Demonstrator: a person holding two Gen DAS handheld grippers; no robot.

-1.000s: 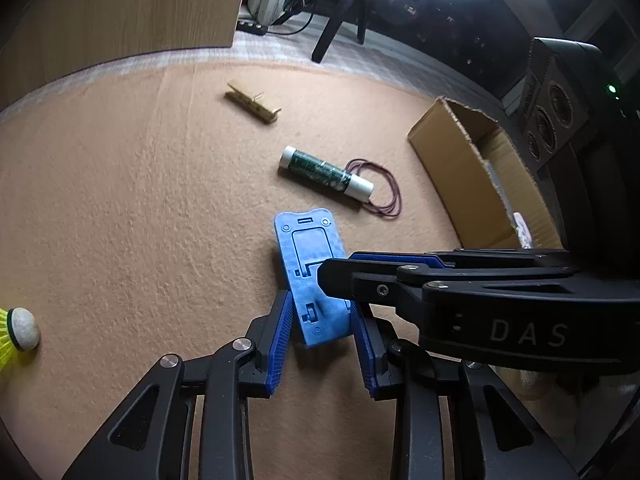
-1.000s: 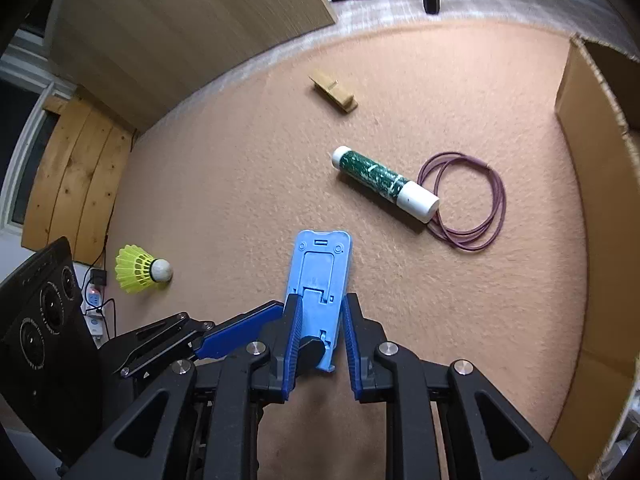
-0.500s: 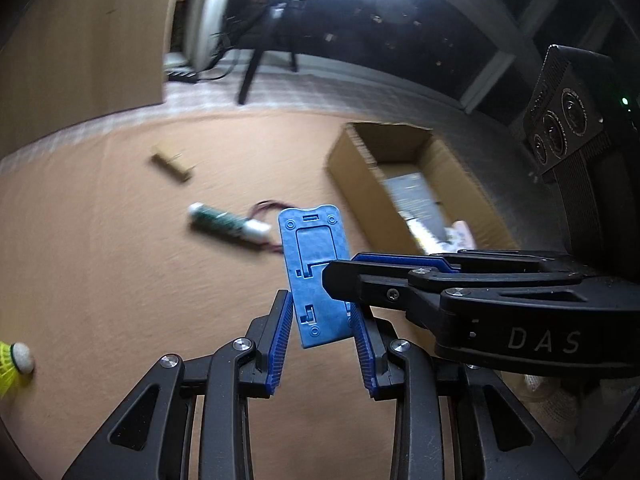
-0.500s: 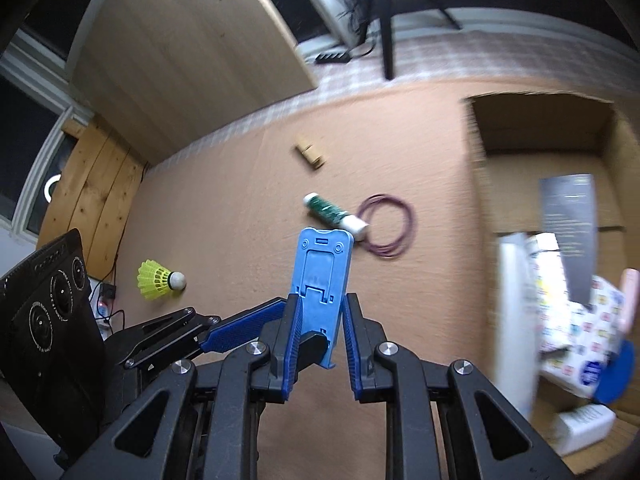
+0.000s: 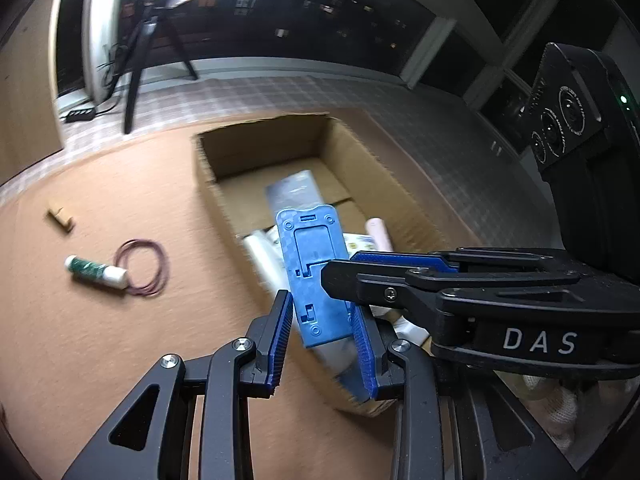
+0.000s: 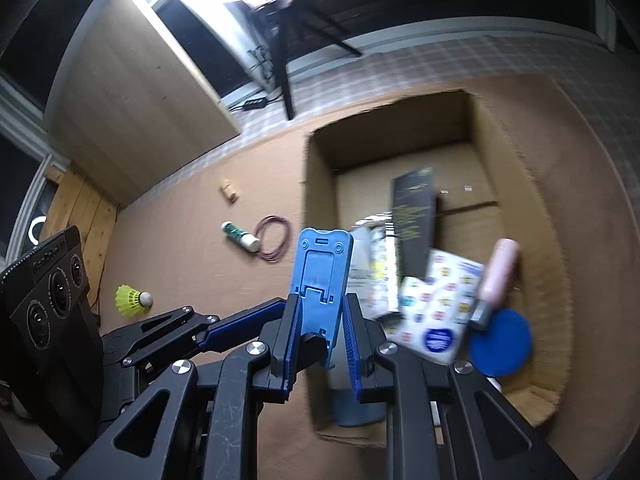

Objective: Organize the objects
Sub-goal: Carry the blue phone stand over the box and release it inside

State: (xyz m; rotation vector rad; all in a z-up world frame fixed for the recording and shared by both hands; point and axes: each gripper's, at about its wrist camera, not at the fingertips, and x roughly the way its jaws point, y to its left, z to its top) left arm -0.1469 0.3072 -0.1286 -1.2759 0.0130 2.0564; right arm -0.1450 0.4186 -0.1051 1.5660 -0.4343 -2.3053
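A blue plastic phone stand [image 6: 322, 276] is held upright in the air by my right gripper [image 6: 320, 320], which is shut on its lower end. It also shows in the left wrist view [image 5: 314, 272], between the fingers of my left gripper [image 5: 322, 334]. Whether the left fingers press on it I cannot tell. Both grippers hang over the near left edge of an open cardboard box [image 6: 316, 184] that holds several items. The box also shows in the left wrist view [image 5: 208, 168].
On the tan carpet to the left lie a green and white tube [image 5: 96, 273], a purple cord loop [image 5: 142, 266], a wooden clothespin [image 5: 61, 218] and a yellow shuttlecock [image 6: 132, 300]. The box holds a black booklet [image 6: 414, 220], a pink tube [image 6: 498, 272] and a blue disc [image 6: 500, 342].
Both grippers have lifted the blue stand off the carpet and carried it right, from beside the tube to over the box edge. The objects on the carpet have stayed put.
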